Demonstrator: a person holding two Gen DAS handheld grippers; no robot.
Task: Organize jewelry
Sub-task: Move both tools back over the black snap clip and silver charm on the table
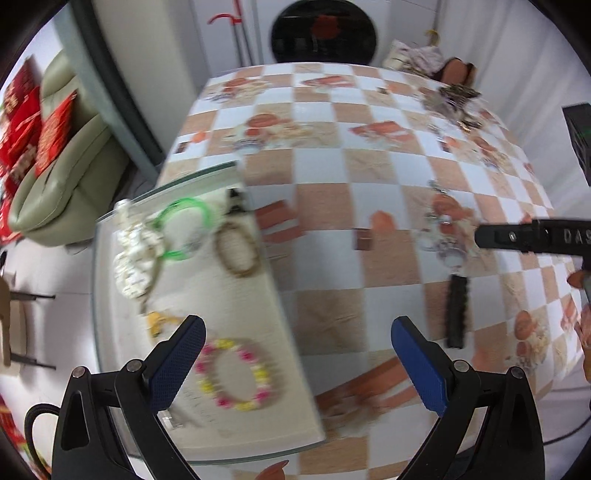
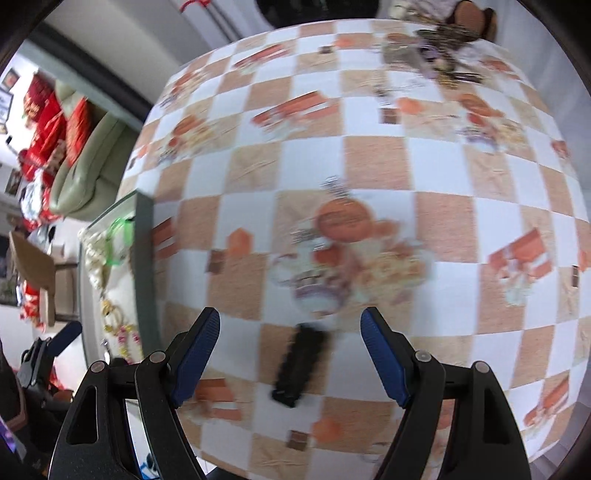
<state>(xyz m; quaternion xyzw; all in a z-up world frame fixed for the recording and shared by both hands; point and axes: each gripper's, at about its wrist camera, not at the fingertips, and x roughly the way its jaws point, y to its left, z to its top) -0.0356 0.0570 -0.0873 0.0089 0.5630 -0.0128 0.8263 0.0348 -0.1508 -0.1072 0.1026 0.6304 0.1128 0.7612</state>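
Note:
A glass tray [image 1: 110,236] sits at the table's left edge. In it lie a pink-and-yellow bead bracelet [image 1: 236,373], a brown bead bracelet [image 1: 238,249], a green bangle [image 1: 184,229] and a white pearl string [image 1: 135,254]. My left gripper [image 1: 295,362] is open and empty, just above the tray's near right corner. A black ridged clip [image 2: 301,363] lies on the checked cloth, also in the left wrist view [image 1: 457,312]. My right gripper [image 2: 290,354] is open, with the clip between its fingers, below them. A silvery chain piece [image 1: 441,218] lies just beyond the clip.
A heap of more jewelry [image 1: 454,99] lies at the table's far right, also in the right wrist view [image 2: 436,48]. A green sofa [image 1: 62,173] with red cushions stands left of the table. A washing machine [image 1: 325,29] stands behind it.

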